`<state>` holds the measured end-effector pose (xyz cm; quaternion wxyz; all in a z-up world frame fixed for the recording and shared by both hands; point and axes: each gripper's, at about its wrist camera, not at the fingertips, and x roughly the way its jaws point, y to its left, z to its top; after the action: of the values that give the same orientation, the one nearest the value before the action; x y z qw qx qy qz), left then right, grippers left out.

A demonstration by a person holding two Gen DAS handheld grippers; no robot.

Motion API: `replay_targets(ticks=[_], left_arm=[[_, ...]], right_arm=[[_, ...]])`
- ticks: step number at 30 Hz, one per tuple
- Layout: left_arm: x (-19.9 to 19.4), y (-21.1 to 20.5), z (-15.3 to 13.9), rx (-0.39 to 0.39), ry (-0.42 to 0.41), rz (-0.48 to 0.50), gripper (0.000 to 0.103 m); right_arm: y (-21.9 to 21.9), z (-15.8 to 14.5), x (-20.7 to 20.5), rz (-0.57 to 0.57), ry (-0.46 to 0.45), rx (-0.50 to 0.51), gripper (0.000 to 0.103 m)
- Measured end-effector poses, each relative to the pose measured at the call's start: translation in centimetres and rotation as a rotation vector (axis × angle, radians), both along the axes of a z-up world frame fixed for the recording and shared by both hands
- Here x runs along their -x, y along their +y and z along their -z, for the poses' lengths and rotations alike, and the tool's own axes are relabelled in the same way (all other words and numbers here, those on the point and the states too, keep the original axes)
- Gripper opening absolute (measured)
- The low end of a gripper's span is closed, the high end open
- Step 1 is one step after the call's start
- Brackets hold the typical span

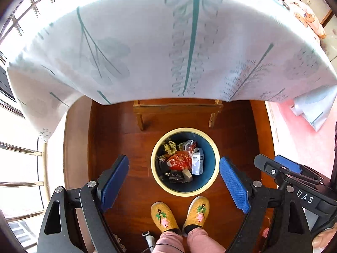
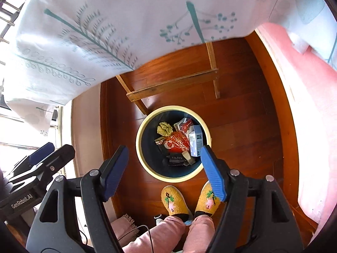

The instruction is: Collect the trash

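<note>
While both grippers hang above the round bin on the wooden floor, the left gripper and right gripper have jaws spread wide, empty. Trash lies inside the bin: a crumpled paper, cartons, a red wrapper.

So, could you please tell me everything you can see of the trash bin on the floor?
The trash bin is round, with a pale cream rim and a dark blue inside, and looks like plastic. It stands upright on the reddish wooden floor, just ahead of the person's yellow slippers and in front of a wooden frame. It holds cartons, a red wrapper, crumpled paper and dark packets.
</note>
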<state>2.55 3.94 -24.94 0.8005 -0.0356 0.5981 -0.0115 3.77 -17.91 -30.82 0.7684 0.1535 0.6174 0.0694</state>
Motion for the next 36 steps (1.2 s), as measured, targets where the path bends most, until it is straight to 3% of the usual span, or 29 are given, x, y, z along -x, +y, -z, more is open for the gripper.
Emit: replay_targets(ticks=[6,18,29,36], left_arm=[[0.0,0.1,-6.3,-0.026,-0.050,0.011,0.089],[-0.2,1.5,-18.6,-0.006,-0.094,-0.001,0.089],[1.6,1.4,-26.9,-0.048,-0.209,0.006,0.089],[2.7,0.2,-30.4,-0.079,-0.287,0.004,0.089]], right_arm=[[0.0,-5.2,0.0,-0.009,-0.019,0.016,0.069],[0.9,-18.2,0.9,-0.059,-0.128,0.024,0.069],[1.3,-28.5,1.5,-0.104,-0.257,0.057,0.072],[1.0,-34.3,2.8,-0.105,-0.352,0.064,0.074]])
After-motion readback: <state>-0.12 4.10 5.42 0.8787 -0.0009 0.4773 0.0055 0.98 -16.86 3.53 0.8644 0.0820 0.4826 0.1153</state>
